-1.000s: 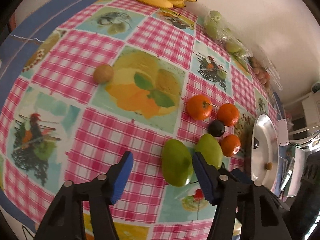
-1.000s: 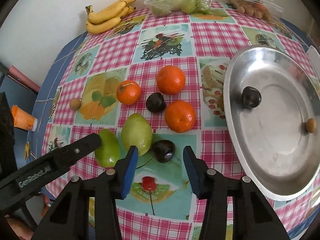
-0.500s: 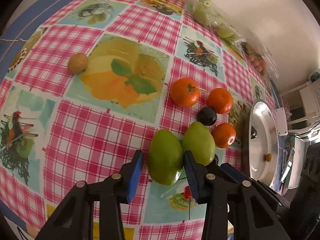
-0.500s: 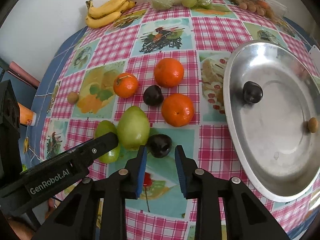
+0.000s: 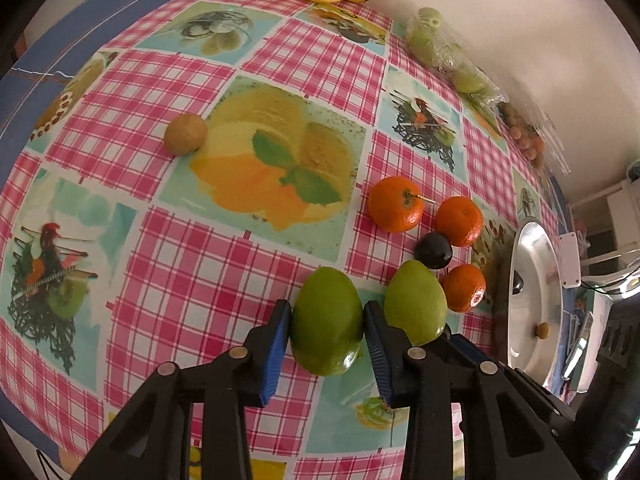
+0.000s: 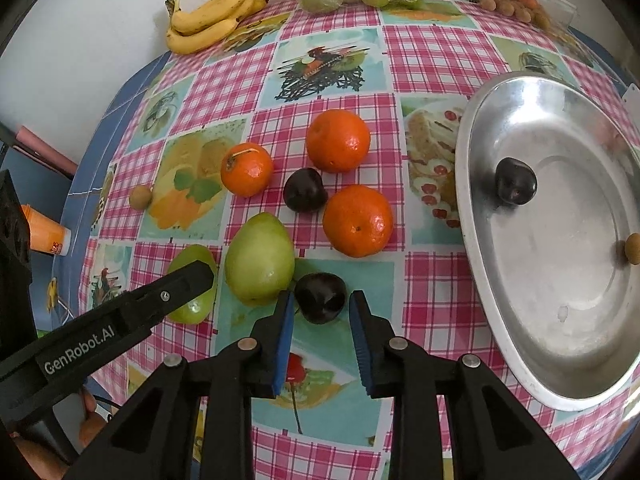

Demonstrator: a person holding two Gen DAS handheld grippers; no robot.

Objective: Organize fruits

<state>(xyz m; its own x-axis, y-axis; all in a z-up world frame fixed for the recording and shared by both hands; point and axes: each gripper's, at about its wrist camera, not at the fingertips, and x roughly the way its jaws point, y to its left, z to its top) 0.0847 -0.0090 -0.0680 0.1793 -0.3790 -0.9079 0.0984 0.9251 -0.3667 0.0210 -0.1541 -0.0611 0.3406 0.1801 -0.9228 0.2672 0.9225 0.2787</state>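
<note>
Blue pads of the left gripper [image 5: 325,330] press both sides of a green mango [image 5: 326,320] lying on the checked tablecloth [image 5: 200,264]; its jaws have just been closing onto it. The right gripper [image 6: 322,312] stands nearly shut around a dark plum [image 6: 320,297], pads at its flanks. Just beyond lie a second mango [image 6: 259,258], three oranges [image 6: 357,220] and another plum [image 6: 305,189]. Farther right sits a metal tray [image 6: 480,272].

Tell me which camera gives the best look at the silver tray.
The right wrist view: the silver tray fills its right side, open face showing a dark plum and a small brown fruit inside. The left wrist view shows it only edge-on, far right.
</note>
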